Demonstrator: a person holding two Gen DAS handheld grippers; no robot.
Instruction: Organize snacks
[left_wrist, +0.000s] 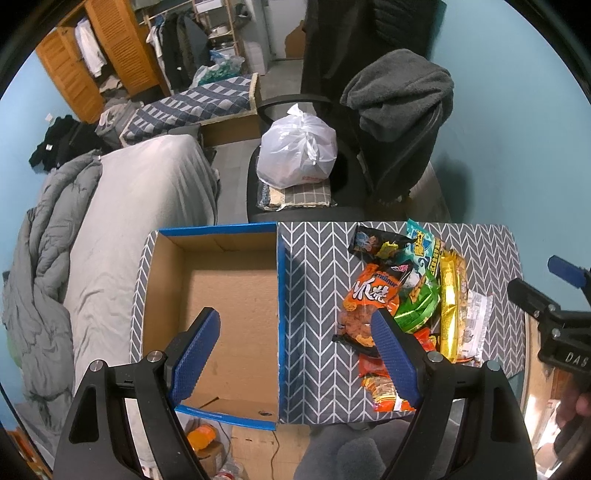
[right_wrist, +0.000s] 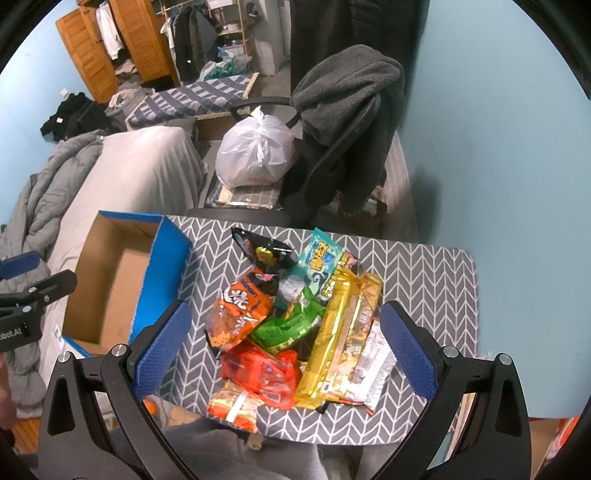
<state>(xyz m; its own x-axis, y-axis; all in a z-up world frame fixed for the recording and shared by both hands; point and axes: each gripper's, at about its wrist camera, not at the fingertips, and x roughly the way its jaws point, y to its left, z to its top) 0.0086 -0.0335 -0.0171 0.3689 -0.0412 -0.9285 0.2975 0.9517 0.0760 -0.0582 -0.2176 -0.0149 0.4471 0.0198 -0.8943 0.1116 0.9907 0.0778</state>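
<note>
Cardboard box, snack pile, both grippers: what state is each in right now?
cardboard box: open, nothing inside
snack pile: heaped on the table beside the box
left gripper: open, holding nothing
right gripper: open above the pile
white plastic bag: tied shut

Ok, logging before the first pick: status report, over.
Left gripper open, over box edge. Right gripper open, above snack pile. Cardboard box holds nothing. Nothing in the way.
</note>
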